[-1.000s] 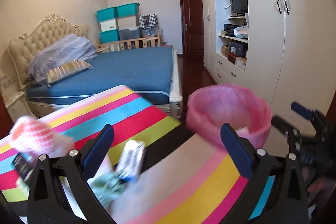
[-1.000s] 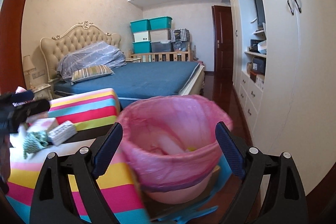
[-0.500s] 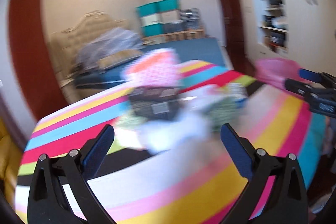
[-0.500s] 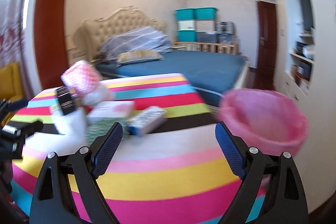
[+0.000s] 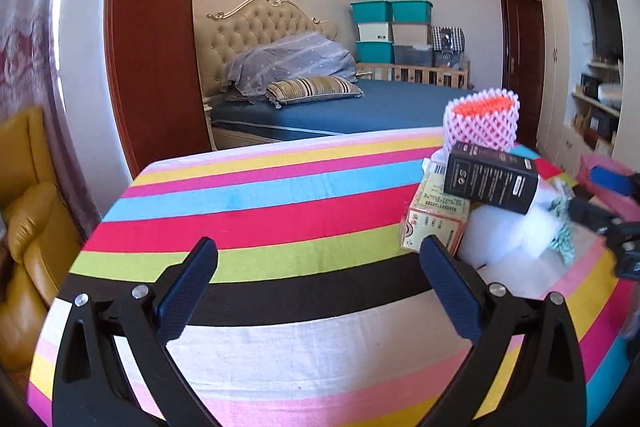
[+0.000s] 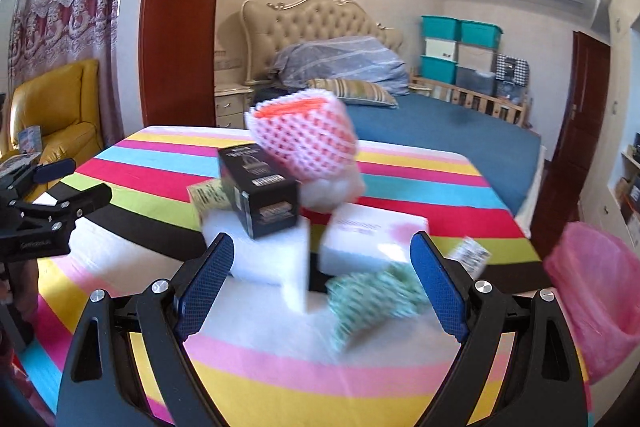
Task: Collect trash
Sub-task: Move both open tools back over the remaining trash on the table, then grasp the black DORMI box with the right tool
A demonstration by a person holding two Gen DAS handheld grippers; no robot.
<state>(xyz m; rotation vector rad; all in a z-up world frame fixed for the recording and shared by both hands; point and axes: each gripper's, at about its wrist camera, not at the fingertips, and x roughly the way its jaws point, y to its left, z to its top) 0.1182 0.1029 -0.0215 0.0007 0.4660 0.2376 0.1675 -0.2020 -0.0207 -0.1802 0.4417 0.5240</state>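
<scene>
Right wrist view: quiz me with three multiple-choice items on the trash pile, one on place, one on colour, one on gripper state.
1. Where does the black box rest?
A. On the white foam block
B. Inside the bin
C. On the bed

2. What colour is the liner of the trash bin?
A. Blue
B. Pink
C. Black

3. How do the jaws of the right gripper stand?
A. Shut on the black box
B. Shut on the green wrapper
C. Open, holding nothing

Answers:
1 A: the box sits tilted on top of the foam block, on the striped table.
2 B: a pink bag lines the bin at the table's right edge.
3 C: both blue pads are spread wide, with the green wrapper lying free between them.
</scene>
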